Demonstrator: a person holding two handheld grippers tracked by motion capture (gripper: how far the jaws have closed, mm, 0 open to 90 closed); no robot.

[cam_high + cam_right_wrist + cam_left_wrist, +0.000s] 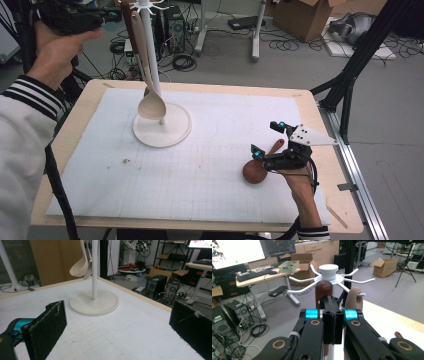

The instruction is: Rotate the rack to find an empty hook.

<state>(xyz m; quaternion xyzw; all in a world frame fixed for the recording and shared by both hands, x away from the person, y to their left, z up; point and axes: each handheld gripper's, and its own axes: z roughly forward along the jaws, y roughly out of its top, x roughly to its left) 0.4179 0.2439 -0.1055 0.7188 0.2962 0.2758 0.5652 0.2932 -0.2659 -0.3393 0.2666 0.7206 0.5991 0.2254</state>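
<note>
Step in hand, as we read it: hanging utensils on the white rack (161, 120). We have two grippers. Nearest us, the right gripper (272, 140) sits low over the mat (210, 175) with its jaws spread wide and nothing between the pads (47, 327). The dark brown spoon (257, 167) lies on the mat just beside and under it, bowl toward us, handle running up between the jaws. To do this well we'd drop the pads around the thin handle, not the round bowl, and close square so it doesn't twist. Right forearm comes in from the near edge, wrist roughly level, gripper pointing away across the table at the rack base. Farther out, the left gripper (333, 322) is up at the rack top, jaws shut tight on a thin edge; we can't tell just what it pinches, the dark brown handle (323, 291) stands right behind the jaws. The pale spoon (150, 102) hangs on a hook (359, 293) just beyond. Left arm is raised high, hand level with the hook ring.
</note>
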